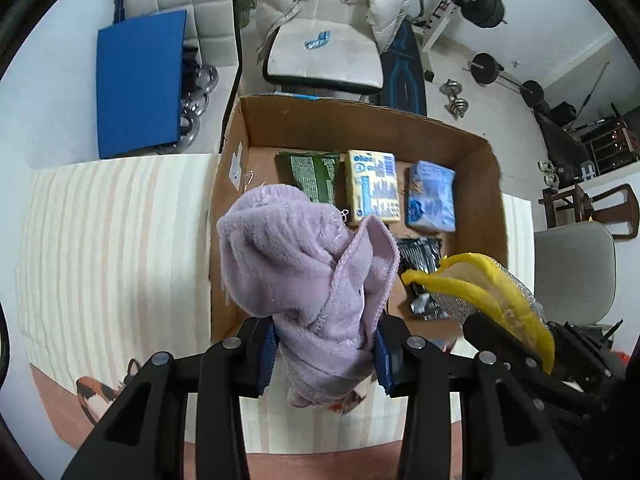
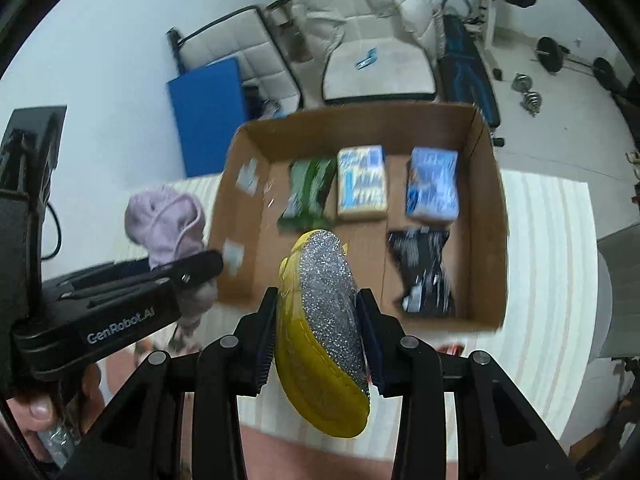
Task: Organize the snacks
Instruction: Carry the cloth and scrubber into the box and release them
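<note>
Above an open cardboard box [image 2: 486,208] of four snack packets on the striped desk [image 1: 112,240], the left hand-held gripper [image 1: 324,350] clamps a lilac cloth [image 1: 296,256] and the right hand-held gripper [image 2: 316,336] a yellow sponge [image 2: 324,320], seemingly clearing non-snacks aside next.

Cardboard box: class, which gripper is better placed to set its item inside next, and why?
Probably the right gripper: its yellow scouring sponge hangs over the cardboard box, above bare floor. The left gripper holds its lilac cloth near the box's left wall.
</note>
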Demonstrator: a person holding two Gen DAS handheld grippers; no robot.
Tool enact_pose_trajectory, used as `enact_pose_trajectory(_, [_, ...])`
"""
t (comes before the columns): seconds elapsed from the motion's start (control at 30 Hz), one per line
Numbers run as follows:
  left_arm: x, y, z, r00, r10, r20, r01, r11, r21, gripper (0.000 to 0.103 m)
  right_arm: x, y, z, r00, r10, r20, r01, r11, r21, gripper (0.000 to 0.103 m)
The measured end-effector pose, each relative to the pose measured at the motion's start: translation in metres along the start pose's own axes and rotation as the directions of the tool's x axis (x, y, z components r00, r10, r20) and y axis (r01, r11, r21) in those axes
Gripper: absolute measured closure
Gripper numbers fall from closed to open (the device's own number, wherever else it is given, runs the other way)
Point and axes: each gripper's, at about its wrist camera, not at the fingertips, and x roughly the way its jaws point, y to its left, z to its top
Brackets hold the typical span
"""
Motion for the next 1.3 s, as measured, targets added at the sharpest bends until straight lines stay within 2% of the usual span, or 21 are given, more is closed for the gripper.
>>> enact_pose_trajectory(0.17, [0.046, 0.011, 0.023, 0.996, -0.003, -0.088, 0.0, 1.0, -0.032, 0.066, 0.044, -0.006, 0.018, 0.998, -0.056, -0.025, 0.056, 0.998, 0.022, 0.062])
enact_pose_trajectory(0.3, [0.075, 0.015, 0.026, 0.989, -0.013, -0.147, 0.007, 0.999, -0.04, 0.066, 0.074, -0.011, 0.02, 0.995, -0.078, -0.067, 0.08, 0.996, 0.033, 0.062])
enact_pose_trajectory(0.5, [0.098, 0.018, 0.022, 0.979, -0.064, -0.192, 0.05, 0.996, -0.075, 0.066, 0.096, -0.018, 0.02, 0.992, -0.092, -0.088, 0.096, 0.995, 0.033, 0.062])
enact_pose_trajectory(0.63, [0.107, 0.015, 0.02, 0.976, -0.046, -0.214, 0.035, 0.998, -0.054, 0.064, 0.105, -0.017, 0.021, 0.991, -0.084, -0.105, 0.087, 0.996, 0.018, 0.062])
enact_pose_trajectory(0.67, [0.109, 0.015, 0.021, 0.975, -0.043, -0.218, 0.032, 0.998, -0.056, 0.061, 0.105, -0.017, 0.021, 0.991, -0.086, -0.104, 0.088, 0.996, 0.015, 0.061])
enact_pose_trajectory(0.7, [0.111, 0.015, 0.023, 0.975, -0.043, -0.219, 0.031, 0.998, -0.057, 0.051, 0.107, -0.016, 0.02, 0.99, -0.097, -0.103, 0.098, 0.995, 0.0, 0.06])
enact_pose_trajectory(0.73, [0.111, 0.016, 0.022, 0.976, -0.041, -0.215, 0.029, 0.998, -0.058, 0.044, 0.108, -0.015, 0.02, 0.988, -0.106, -0.111, 0.106, 0.994, -0.007, 0.046])
enact_pose_trajectory(0.77, [0.11, 0.016, 0.024, 0.978, -0.035, -0.206, 0.024, 0.998, -0.055, 0.028, 0.11, -0.016, 0.019, 0.986, -0.112, -0.125, 0.112, 0.994, -0.009, 0.015])
enact_pose_trajectory(0.8, [0.108, 0.016, 0.023, 0.982, -0.02, -0.19, 0.012, 0.999, -0.044, 0.018, 0.113, -0.017, 0.018, 0.984, -0.111, -0.143, 0.111, 0.994, -0.008, 0.001])
enact_pose_trajectory(0.87, [0.104, 0.013, 0.023, 0.985, 0.023, -0.171, -0.025, 1.0, -0.013, 0.016, 0.114, -0.017, 0.016, 0.979, -0.118, -0.163, 0.116, 0.993, -0.023, 0.0])
enact_pose_trajectory(0.97, [0.1, 0.011, 0.022, 0.986, 0.061, -0.154, -0.06, 0.998, 0.012, 0.001, 0.114, -0.019, 0.013, 0.974, -0.132, -0.185, 0.129, 0.991, -0.028, 0.0])
enact_pose_trajectory(1.3, [0.071, 0.014, 0.026, 0.994, 0.071, -0.083, -0.069, 0.997, 0.021, 0.001, 0.099, -0.022, 0.007, 0.973, -0.144, -0.178, 0.143, 0.99, -0.015, 0.0])
